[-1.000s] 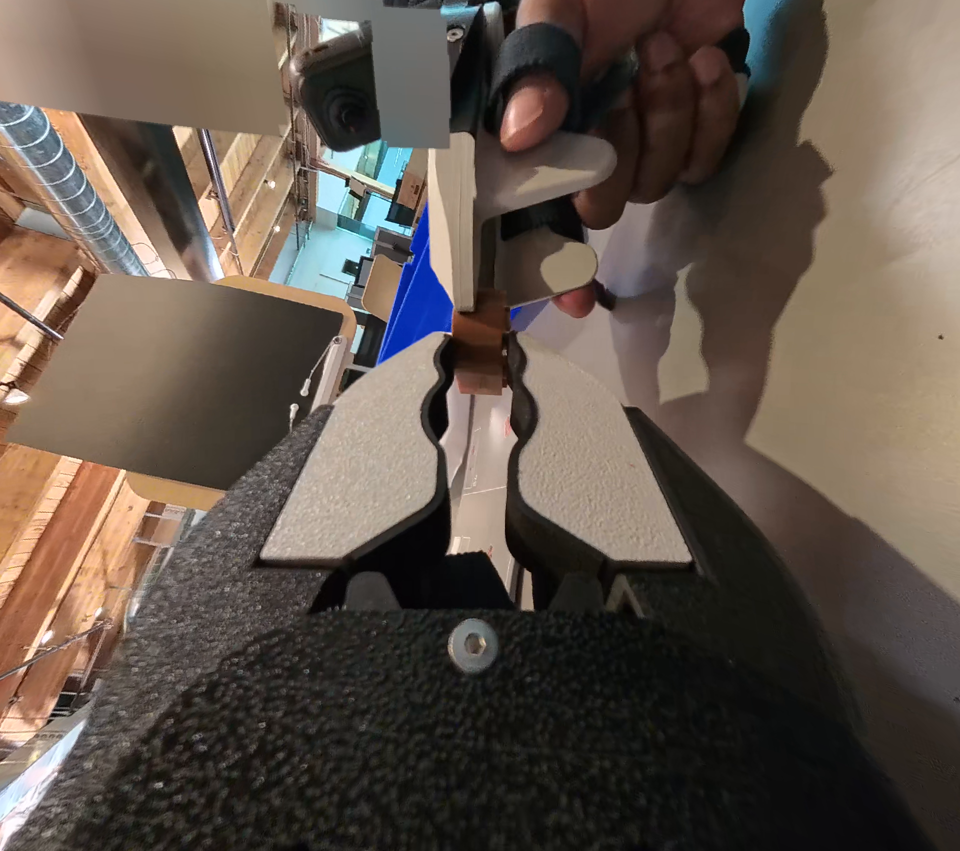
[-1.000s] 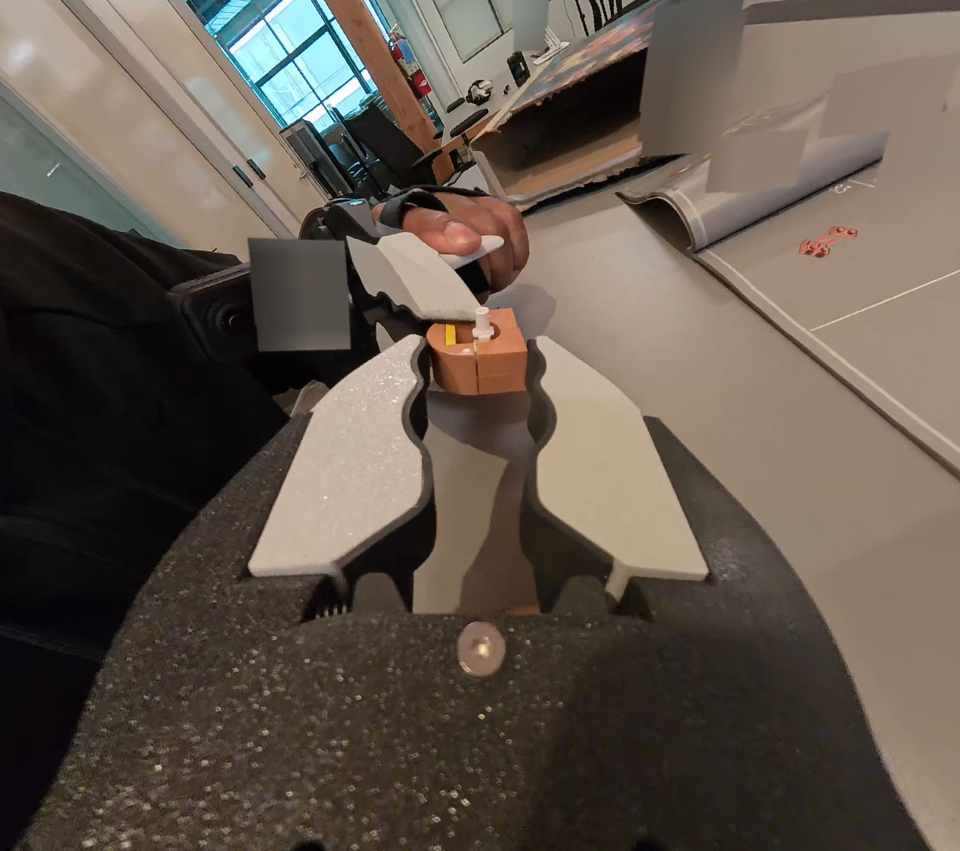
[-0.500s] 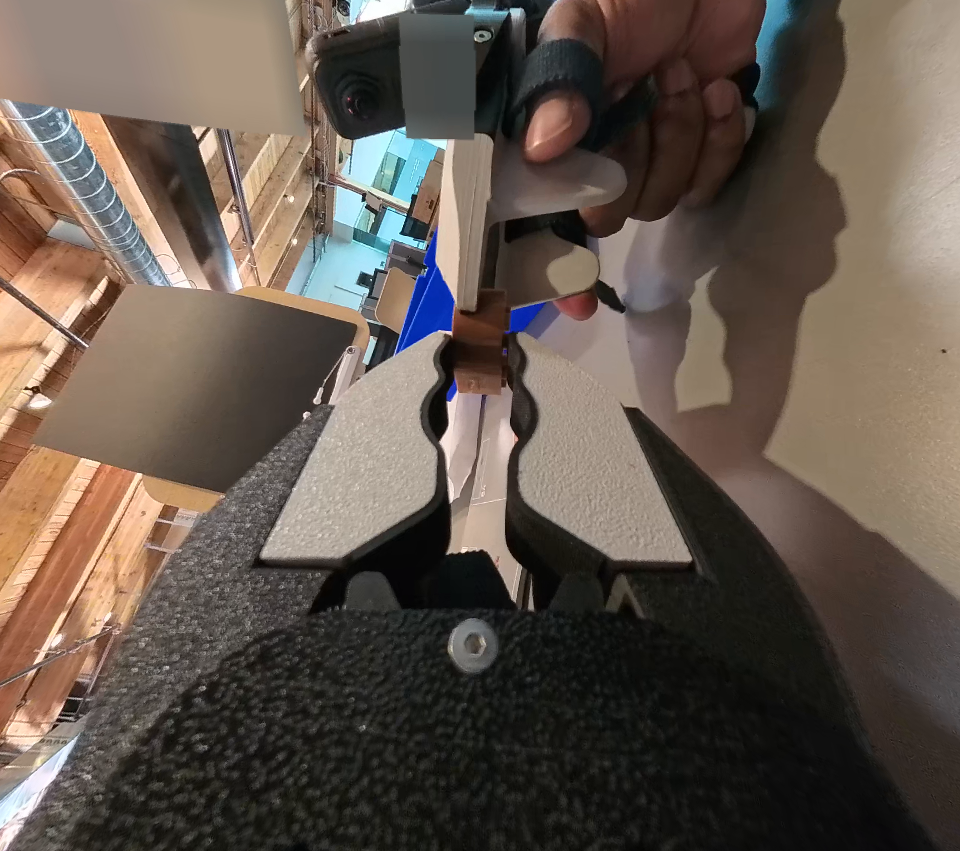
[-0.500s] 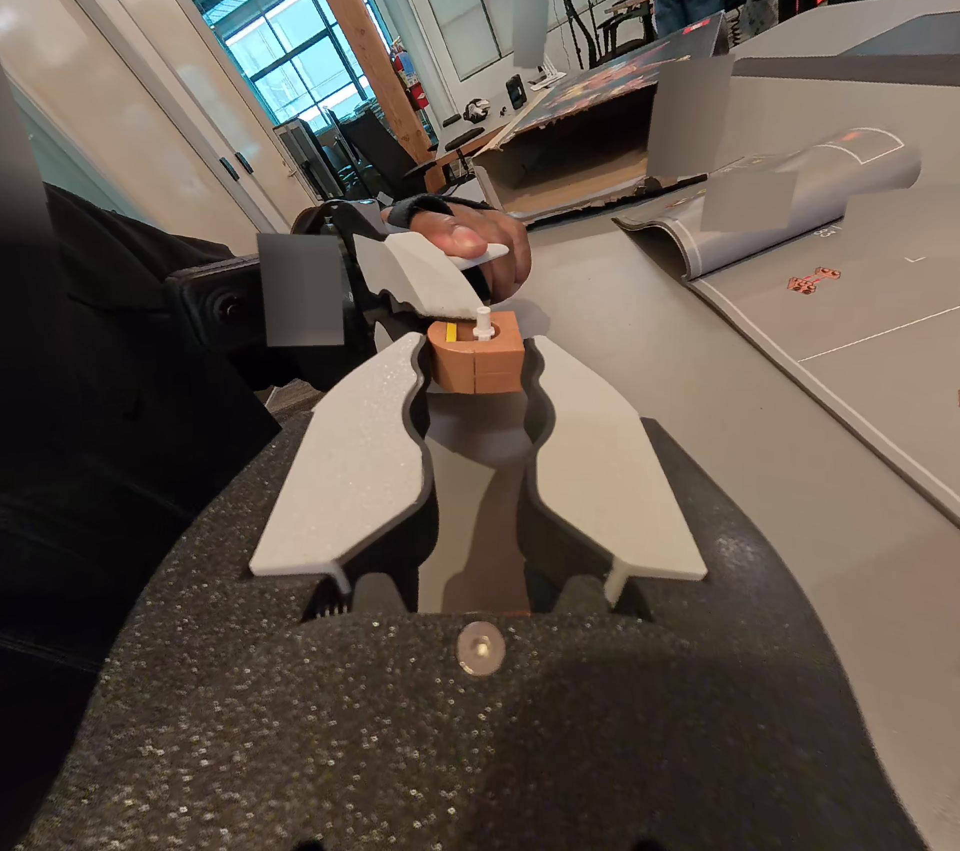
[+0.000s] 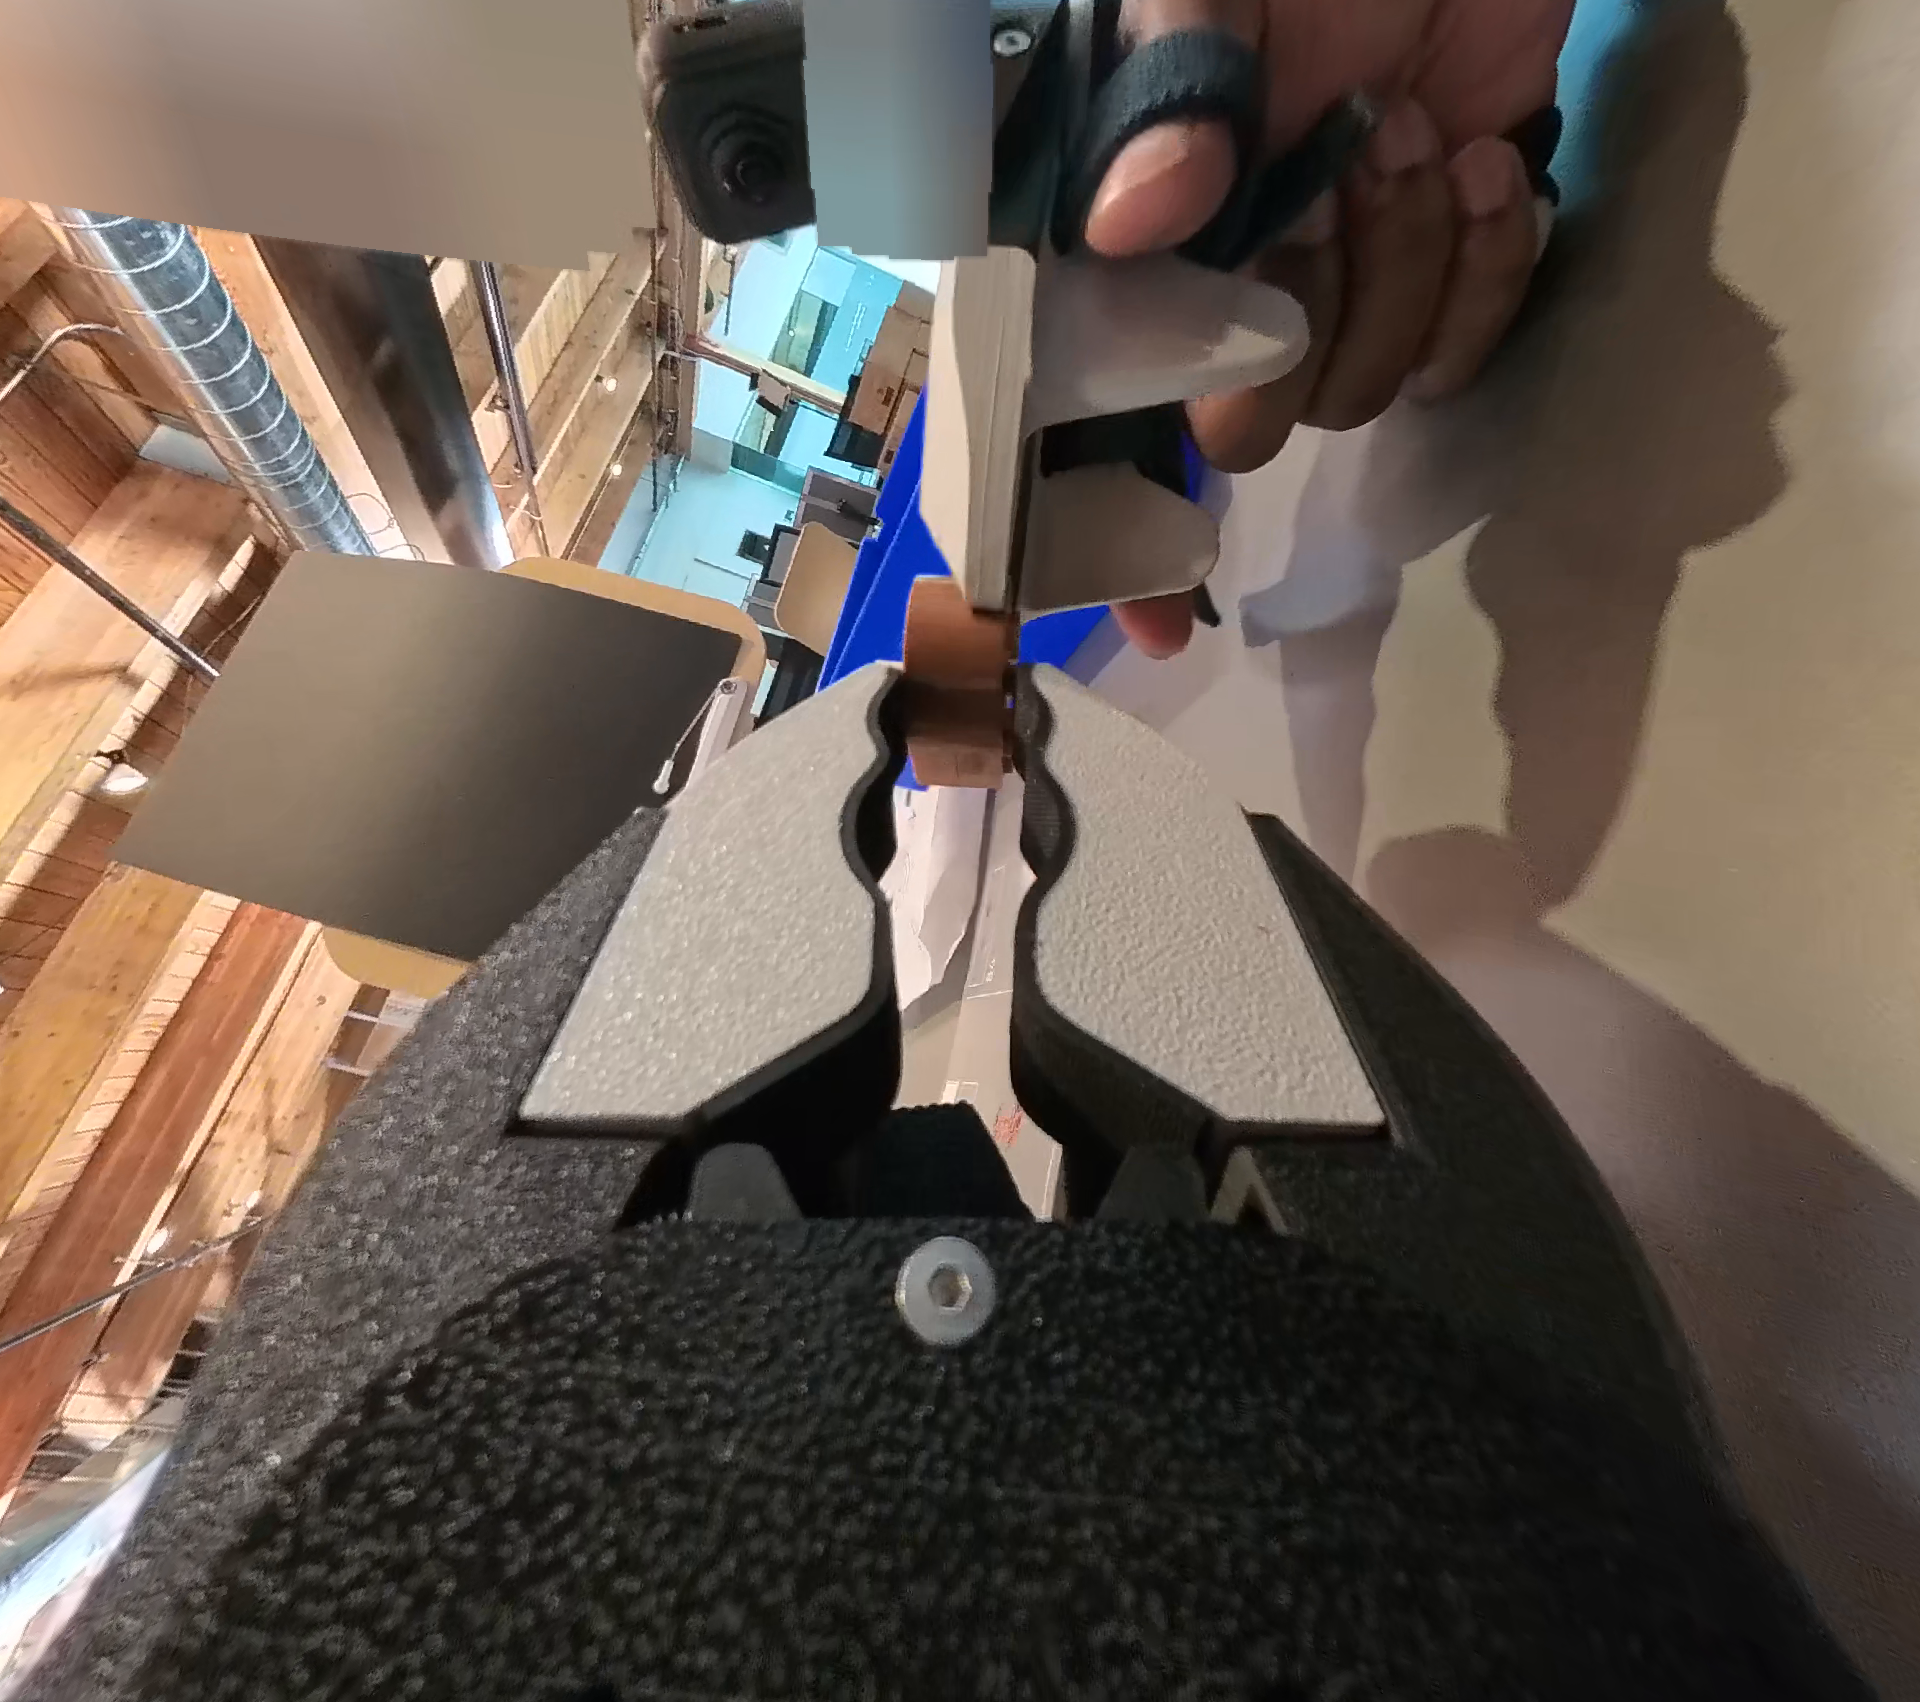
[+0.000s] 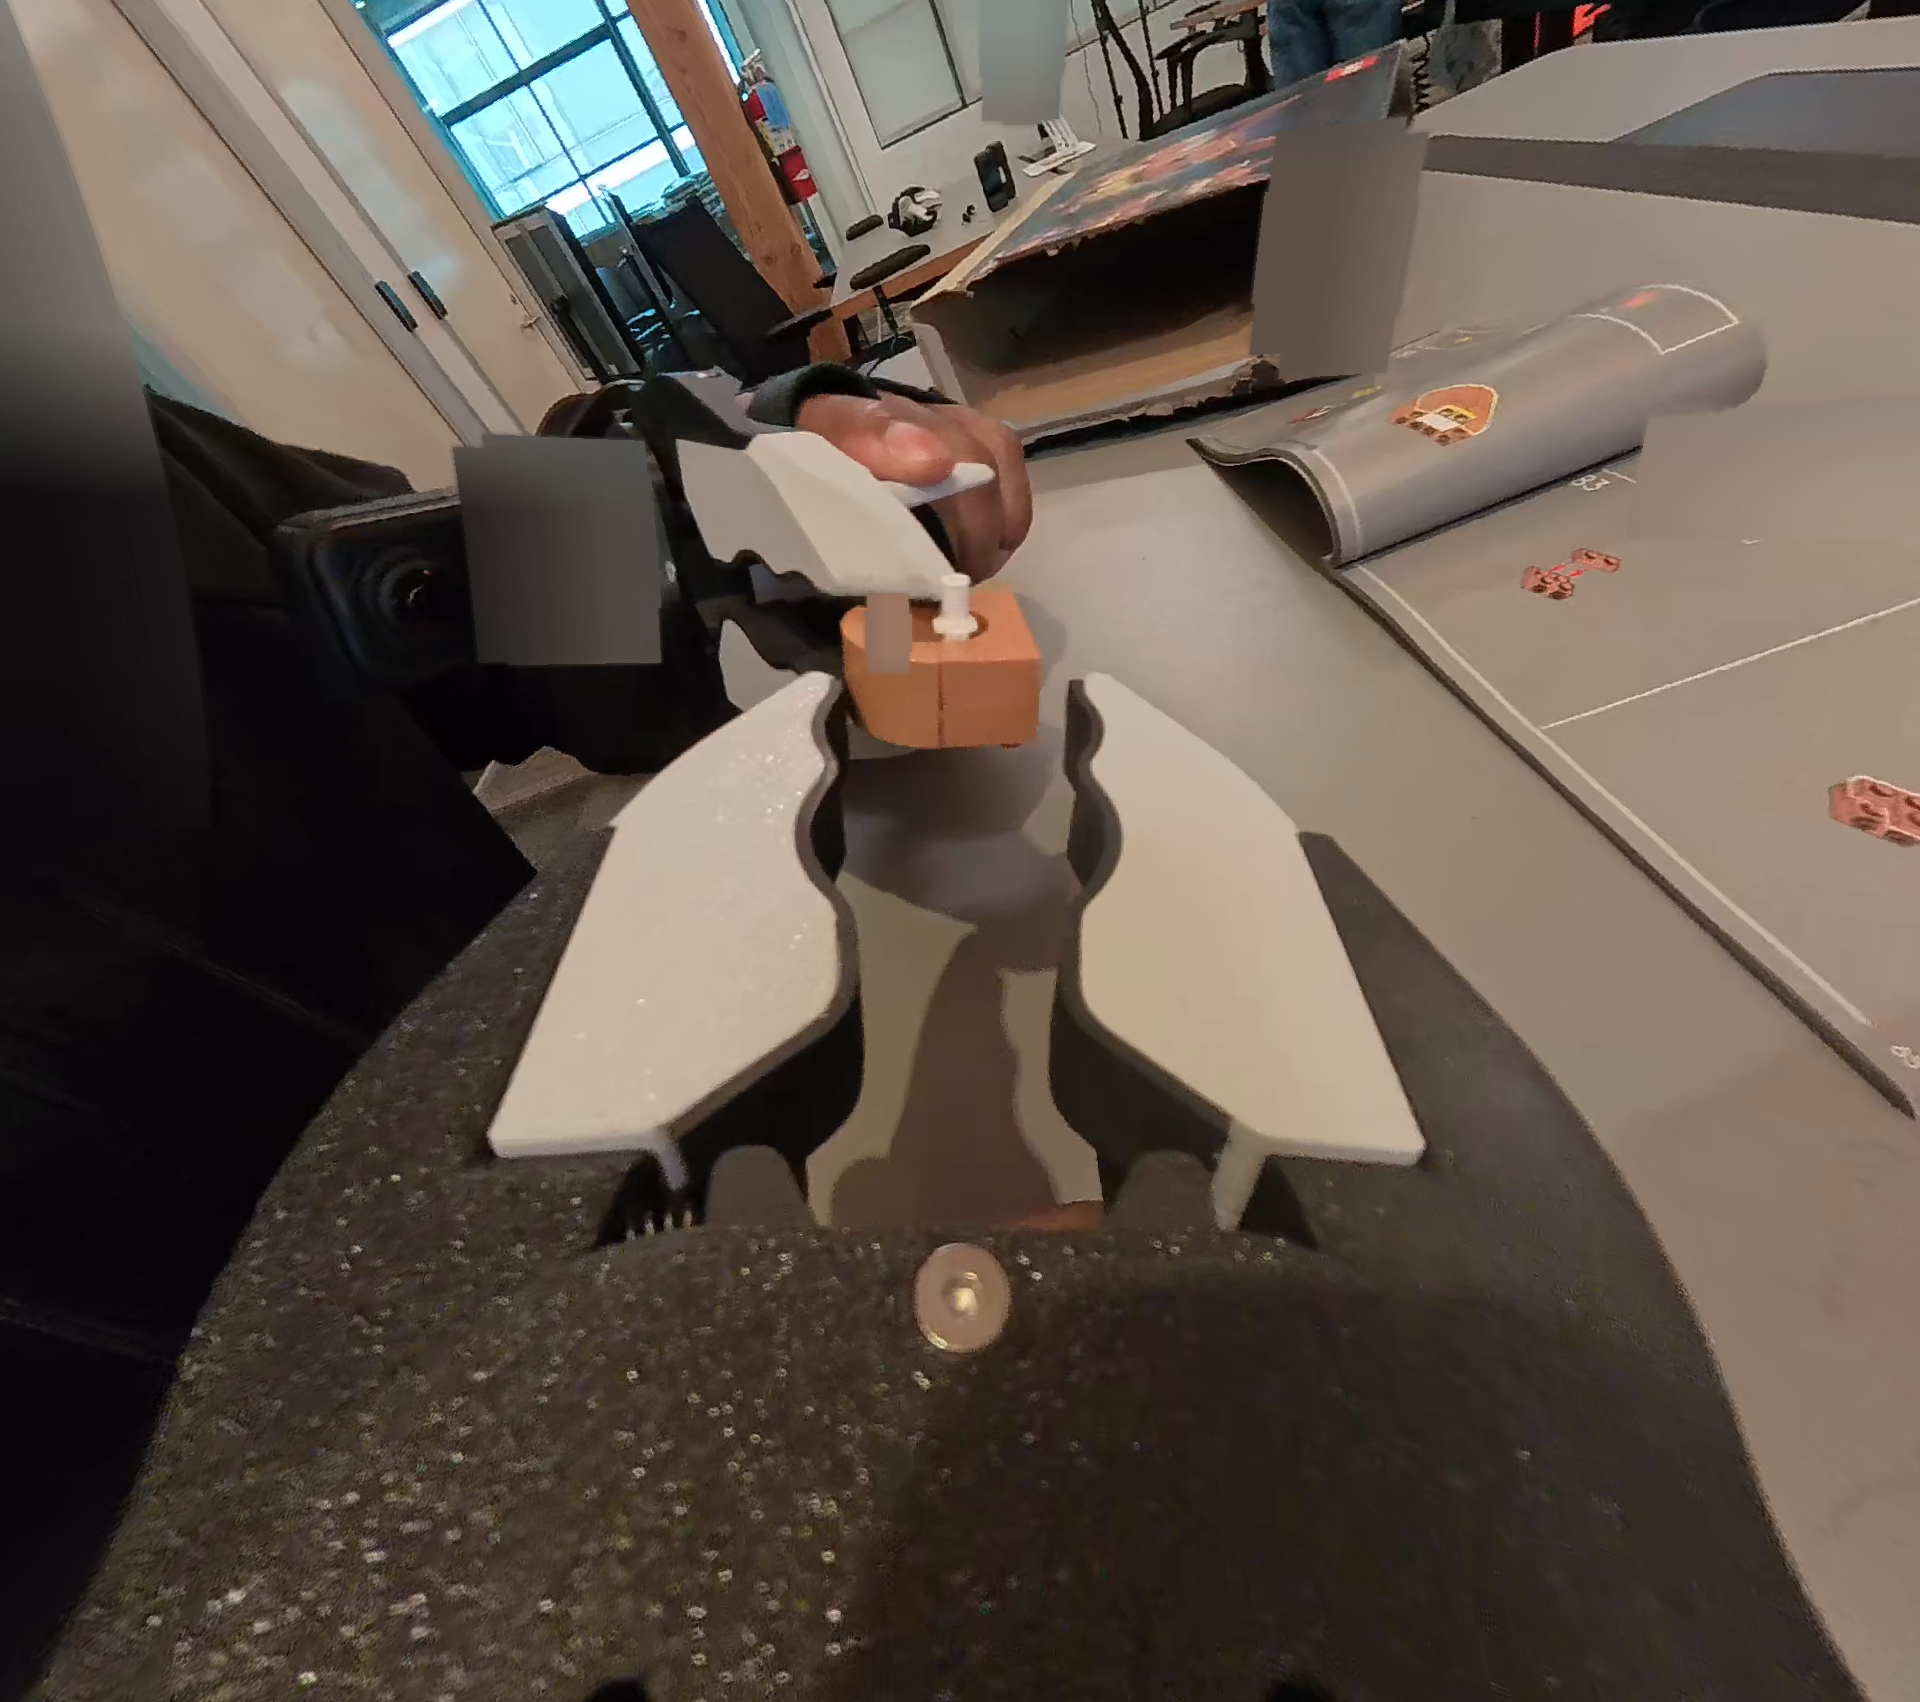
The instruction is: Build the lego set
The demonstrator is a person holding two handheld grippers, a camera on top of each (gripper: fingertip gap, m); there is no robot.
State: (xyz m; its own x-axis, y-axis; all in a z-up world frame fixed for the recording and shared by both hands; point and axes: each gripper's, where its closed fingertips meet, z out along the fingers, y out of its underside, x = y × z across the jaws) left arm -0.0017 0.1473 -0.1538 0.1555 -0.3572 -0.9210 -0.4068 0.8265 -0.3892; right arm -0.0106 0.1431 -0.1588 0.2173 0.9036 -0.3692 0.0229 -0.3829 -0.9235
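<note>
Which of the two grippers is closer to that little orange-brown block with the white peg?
Left. The left gripper is clamped on the orange-brown block, its fingers pressing both sides. The right gripper sits open just short of it, with a visible gap on one side.

Bright daylight thru windows – soft shadows, fisheye-warped edges, slight blur.

Smooth, matt plastic brown block (image 6: 940, 678) carries a glossy white peg (image 6: 953, 603); gripper fingers (image 6: 717, 904) look grainy grey, the booklet (image 6: 1507, 447) satin paper.
</note>
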